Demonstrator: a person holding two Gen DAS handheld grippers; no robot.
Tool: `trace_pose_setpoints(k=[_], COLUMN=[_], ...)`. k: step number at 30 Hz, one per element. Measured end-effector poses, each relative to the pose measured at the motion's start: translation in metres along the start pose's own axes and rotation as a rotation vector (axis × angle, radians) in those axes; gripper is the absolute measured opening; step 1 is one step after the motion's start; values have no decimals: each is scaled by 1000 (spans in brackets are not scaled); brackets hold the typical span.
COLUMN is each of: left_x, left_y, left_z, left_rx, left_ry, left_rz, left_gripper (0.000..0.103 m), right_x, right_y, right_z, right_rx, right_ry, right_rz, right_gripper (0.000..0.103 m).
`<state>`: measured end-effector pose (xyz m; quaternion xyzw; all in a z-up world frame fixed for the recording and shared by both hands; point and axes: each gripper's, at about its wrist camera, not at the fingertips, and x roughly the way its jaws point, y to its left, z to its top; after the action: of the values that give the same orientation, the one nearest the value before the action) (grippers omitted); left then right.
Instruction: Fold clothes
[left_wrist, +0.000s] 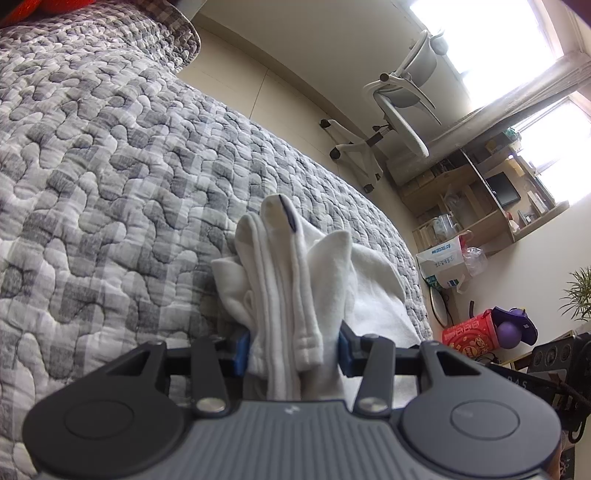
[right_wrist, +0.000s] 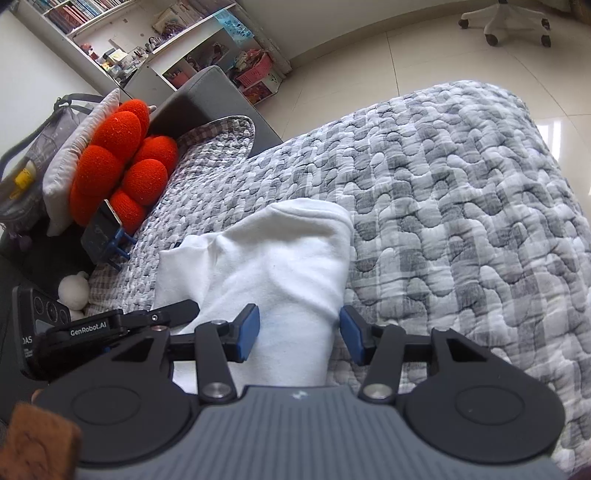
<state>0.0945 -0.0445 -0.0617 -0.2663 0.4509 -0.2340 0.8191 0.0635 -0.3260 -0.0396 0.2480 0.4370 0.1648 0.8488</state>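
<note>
A white garment (left_wrist: 280, 277) lies bunched on a grey-and-white quilted bed (left_wrist: 110, 184). In the left wrist view its pleated folds and a hem fill the gap between the blue pads, and my left gripper (left_wrist: 293, 350) is shut on that bundle. In the right wrist view the same white garment (right_wrist: 280, 258) lies as a folded slab on the quilt (right_wrist: 461, 221). My right gripper (right_wrist: 299, 332) straddles its near end, open, with a small gap at the right pad. The left tool's black housing (right_wrist: 92, 328) reaches in from the left, touching the garment's left flap.
Red round cushions (right_wrist: 122, 162) and a phone on a blue stand (right_wrist: 101, 236) sit at the bed's head end, with a small white plush (right_wrist: 74, 288) nearby. Past the bed edge are tiled floor, a white office chair (left_wrist: 402, 110), wooden shelves (left_wrist: 480, 206) and a red box (left_wrist: 469, 332).
</note>
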Motion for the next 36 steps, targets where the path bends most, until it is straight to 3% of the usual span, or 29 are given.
trace_pose_setpoints(k=[13, 36], left_x=[1, 2], left_y=[-1, -9], left_z=[2, 1], left_rx=[6, 46], left_ry=[0, -13], left_rz=[0, 21], left_gripper=[46, 46], right_x=[5, 6], right_y=[-12, -11], right_z=[0, -11], right_rx=[61, 96], right_ry=[26, -2], right_rz=[57, 70], right_gripper=[57, 61])
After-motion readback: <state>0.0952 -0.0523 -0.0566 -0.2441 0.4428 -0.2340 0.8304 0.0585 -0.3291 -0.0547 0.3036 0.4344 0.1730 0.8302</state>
